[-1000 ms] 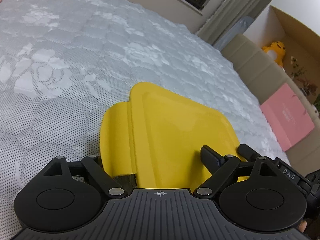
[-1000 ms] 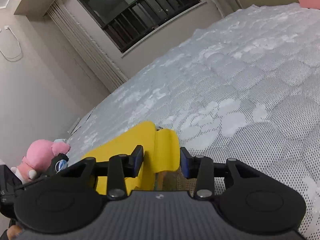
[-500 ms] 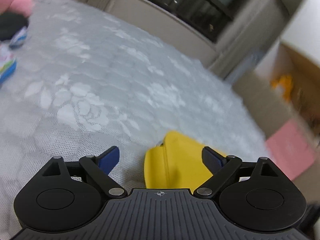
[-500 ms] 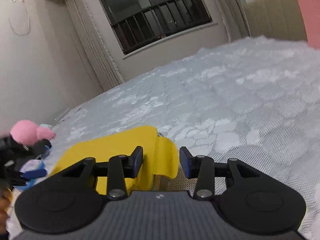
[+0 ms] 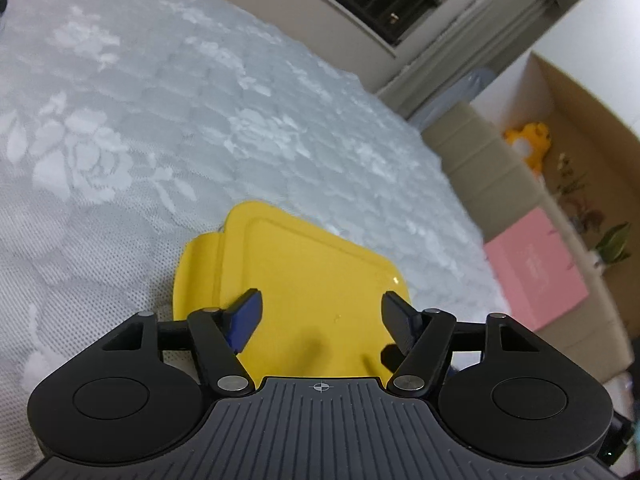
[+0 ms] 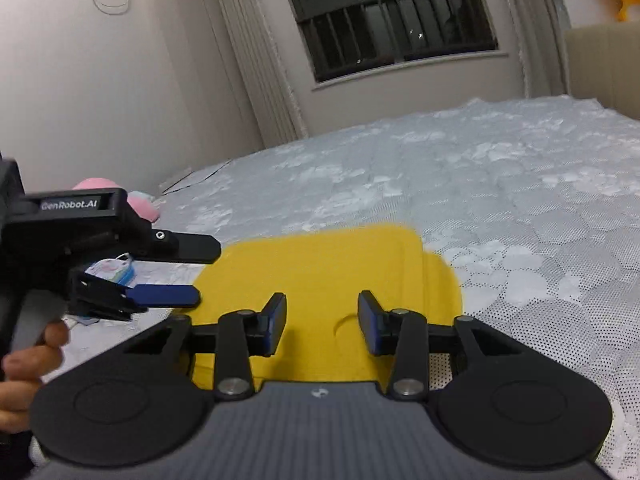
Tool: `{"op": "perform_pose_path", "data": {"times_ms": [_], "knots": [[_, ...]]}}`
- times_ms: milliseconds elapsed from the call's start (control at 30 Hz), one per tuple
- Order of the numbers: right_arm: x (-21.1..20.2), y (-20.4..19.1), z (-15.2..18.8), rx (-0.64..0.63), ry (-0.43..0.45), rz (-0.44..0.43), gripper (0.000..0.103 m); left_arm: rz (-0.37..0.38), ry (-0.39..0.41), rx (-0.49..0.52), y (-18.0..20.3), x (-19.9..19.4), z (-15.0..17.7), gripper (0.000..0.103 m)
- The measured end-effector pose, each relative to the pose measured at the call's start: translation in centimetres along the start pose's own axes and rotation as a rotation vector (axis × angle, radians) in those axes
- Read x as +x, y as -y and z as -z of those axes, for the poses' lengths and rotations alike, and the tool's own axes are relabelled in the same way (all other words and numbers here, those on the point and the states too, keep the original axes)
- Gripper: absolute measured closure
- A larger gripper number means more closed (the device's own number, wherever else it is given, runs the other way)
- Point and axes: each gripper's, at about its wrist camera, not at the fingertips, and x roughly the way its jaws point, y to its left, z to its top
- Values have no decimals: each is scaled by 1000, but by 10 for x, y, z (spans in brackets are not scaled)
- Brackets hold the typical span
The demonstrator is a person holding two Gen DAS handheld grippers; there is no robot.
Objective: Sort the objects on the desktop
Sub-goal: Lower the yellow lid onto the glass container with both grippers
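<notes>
A yellow box lid (image 5: 308, 280) with side flaps lies on the white lace bedspread (image 5: 140, 128). My left gripper (image 5: 322, 322) is open just above the lid, holding nothing. My right gripper (image 6: 322, 328) is open over the same yellow lid (image 6: 332, 272), holding nothing. The left gripper also shows in the right wrist view (image 6: 196, 272), at the lid's left edge, with open fingers. A pink plush toy (image 6: 140, 204) and a small blue-edged pouch (image 6: 114, 270) lie behind it on the left.
A pink box (image 5: 536, 268) leans at the bed's right side by a beige headboard (image 5: 480, 160). A yellow plush (image 5: 528, 140) sits in a cardboard box beyond. A dark window (image 6: 396, 20) and curtains are at the far wall.
Both grippers have let go of the yellow lid's flaps and opened. The left gripper swung away to the left and back over the lid. The right gripper tilted level.
</notes>
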Motion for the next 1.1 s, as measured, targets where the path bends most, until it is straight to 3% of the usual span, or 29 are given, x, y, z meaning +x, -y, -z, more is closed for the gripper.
{"op": "perform_pose_path", "data": {"times_ms": [200, 300, 400, 467, 533, 600, 700, 733, 800, 833, 900, 1000, 1100], "knots": [[3, -10, 1, -72, -8, 49, 61, -46, 24, 54, 9, 6, 0, 35], [-12, -1, -2, -11, -23, 61, 61, -81, 46, 38, 11, -9, 2, 40], [-31, 13, -1, 61, -13, 52, 61, -184, 106, 87, 27, -37, 19, 34], [-45, 17, 3, 65, -3, 93, 51, -268, 155, 139, 40, -55, 39, 27], [-58, 21, 8, 75, 12, 120, 50, -298, 182, 174, 47, -69, 59, 27], [-69, 20, 13, 80, 21, 124, 48, -289, 193, 196, 52, -76, 73, 27], [-76, 13, 12, 51, 39, 127, 50, -175, 164, 178, 51, -74, 67, 28], [-73, 9, 7, 34, 41, 124, 52, -112, 136, 145, 48, -70, 58, 29], [-67, 2, -2, 3, 43, 113, 70, -7, 69, 69, 38, -56, 37, 35], [-61, 1, -8, 17, 35, 87, 70, 23, 40, 36, 33, -47, 27, 40], [-47, 2, -18, 61, 11, 24, 70, -18, 16, 12, 27, -29, 15, 48], [-21, -1, -26, 82, -48, -26, 70, -170, 30, 74, 26, -6, 13, 52], [0, -6, -19, 40, -119, -2, 74, -203, 45, 119, 26, 3, 22, 54]]}}
